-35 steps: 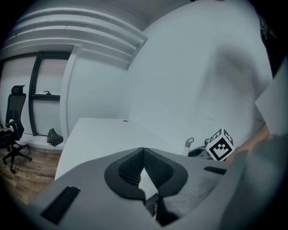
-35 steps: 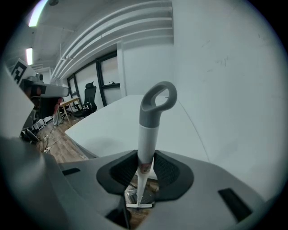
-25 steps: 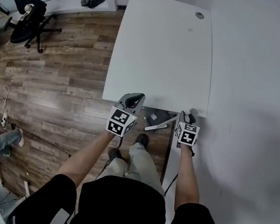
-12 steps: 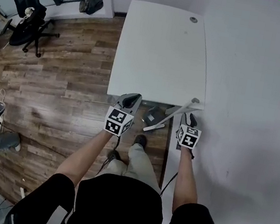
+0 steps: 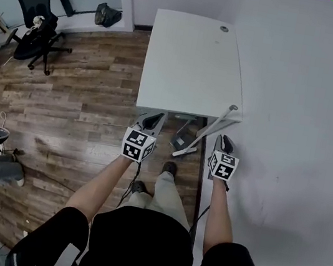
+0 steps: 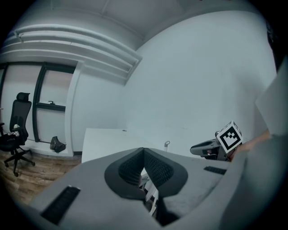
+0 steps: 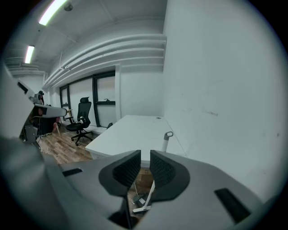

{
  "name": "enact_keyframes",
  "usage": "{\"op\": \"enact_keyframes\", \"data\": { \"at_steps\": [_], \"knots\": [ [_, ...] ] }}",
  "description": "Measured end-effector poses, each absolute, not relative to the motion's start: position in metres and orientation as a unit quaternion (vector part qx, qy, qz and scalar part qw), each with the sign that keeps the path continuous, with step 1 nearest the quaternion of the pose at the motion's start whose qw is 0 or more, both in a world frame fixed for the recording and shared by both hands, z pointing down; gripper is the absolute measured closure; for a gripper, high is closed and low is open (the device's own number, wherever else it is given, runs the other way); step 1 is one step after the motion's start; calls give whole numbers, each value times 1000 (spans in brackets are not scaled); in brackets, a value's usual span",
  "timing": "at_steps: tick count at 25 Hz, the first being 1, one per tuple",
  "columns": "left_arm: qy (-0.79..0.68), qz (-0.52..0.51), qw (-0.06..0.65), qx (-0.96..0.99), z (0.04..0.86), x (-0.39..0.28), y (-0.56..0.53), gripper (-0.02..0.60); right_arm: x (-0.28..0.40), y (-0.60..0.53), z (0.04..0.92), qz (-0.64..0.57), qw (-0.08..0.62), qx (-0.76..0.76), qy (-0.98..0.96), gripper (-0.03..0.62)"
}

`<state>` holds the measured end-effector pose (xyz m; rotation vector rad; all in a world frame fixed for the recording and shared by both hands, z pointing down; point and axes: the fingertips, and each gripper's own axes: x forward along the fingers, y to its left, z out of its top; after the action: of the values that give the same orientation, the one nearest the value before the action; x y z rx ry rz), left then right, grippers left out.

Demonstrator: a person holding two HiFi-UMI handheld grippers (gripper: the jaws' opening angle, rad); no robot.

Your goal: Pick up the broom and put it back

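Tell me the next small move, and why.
Probably ease the right gripper straight back, clear of the broom. The broom leans alone on the table edge; the jaws, just closing, hold nothing, so the job looks done.

The broom [image 5: 208,132] was a slim item with a long white handle, a grey hanging loop at its top end and a small white head at its bottom end. It stood tilted. The head rested on the wood floor [image 5: 84,96] below the near edge of the white surface [image 5: 190,64]. The handle rose rightward, its looped end leaning at the surface's near right corner.
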<state>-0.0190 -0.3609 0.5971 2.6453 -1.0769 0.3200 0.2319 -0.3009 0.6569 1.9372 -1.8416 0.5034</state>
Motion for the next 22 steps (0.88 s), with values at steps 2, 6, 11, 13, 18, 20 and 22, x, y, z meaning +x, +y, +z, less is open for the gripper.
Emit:
{"op": "enact_keyframes", "data": {
  "at_steps": [2, 6, 11, 13, 18, 20, 22],
  "knots": [
    [-370, 109, 131, 913, 592, -27, -348, 574, 222, -288, 645, 171, 201, 702, -662, 535],
    [-368, 108, 126, 915, 585, -35, -324, 574, 208, -264, 627, 158, 185, 706, -665, 560],
    [-365, 110, 120, 917, 575, -43, -296, 574, 192, -241, 609, 153, 162, 701, -677, 569],
    [-369, 106, 121, 916, 569, -45, -286, 575, 188, -232, 601, 147, 159, 696, -685, 569],
    [-379, 100, 111, 913, 552, -41, -261, 575, 192, -209, 583, 137, 145, 680, -705, 569],
    [-383, 100, 106, 912, 549, -38, -243, 575, 195, -192, 578, 130, 146, 672, -714, 569],
    [-390, 103, 100, 910, 544, -37, -225, 574, 198, -175, 572, 127, 143, 667, -720, 569]
  ]
}}
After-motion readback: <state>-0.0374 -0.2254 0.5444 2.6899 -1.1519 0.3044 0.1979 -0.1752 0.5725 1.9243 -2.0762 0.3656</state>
